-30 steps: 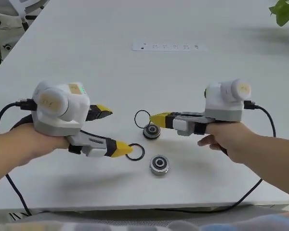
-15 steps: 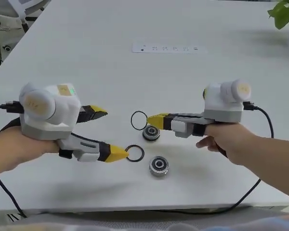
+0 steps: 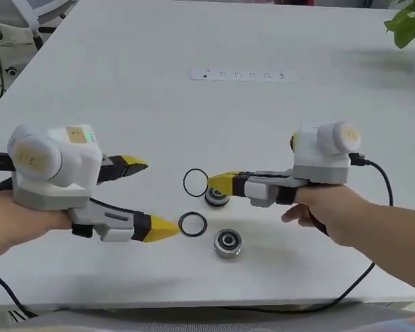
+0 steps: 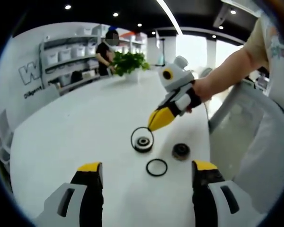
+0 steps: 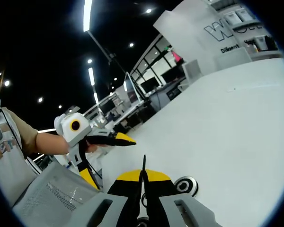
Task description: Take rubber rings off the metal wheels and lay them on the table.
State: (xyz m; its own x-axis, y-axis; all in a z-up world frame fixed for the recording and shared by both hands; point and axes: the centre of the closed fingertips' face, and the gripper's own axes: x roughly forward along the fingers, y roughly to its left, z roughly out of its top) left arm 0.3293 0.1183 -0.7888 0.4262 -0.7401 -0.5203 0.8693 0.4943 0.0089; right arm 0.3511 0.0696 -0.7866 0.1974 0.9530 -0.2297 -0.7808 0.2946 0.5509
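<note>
My left gripper (image 3: 152, 196) has drawn back, jaws wide and empty, from the first ring (image 3: 181, 223) lying on the table (image 3: 124, 104) by the near wheel (image 3: 227, 243) — my right gripper (image 3: 218, 183) stays pinched on the second ring (image 3: 185, 182), just beside the far wheel (image 3: 216, 198) — one lay-down outstanding.

In the head view, bare white tabletop (image 3: 159, 104) lies between the left gripper's (image 3: 152, 196) spread yellow-tipped jaws, an open lane toward 3 o'clock. That lane ends at a loose thin black rubber ring (image 3: 192, 224) lying flat. A small round metal wheel (image 3: 227, 243) sits near that ring's 4 o'clock. A second metal wheel (image 3: 216, 199) sits at its 1 o'clock, with the right gripper (image 3: 215, 184) over it, jaws pinched on a held black rubber ring (image 3: 196, 182). Toward 12 o'clock the tabletop is open up to a flat white power strip (image 3: 243, 74).
</note>
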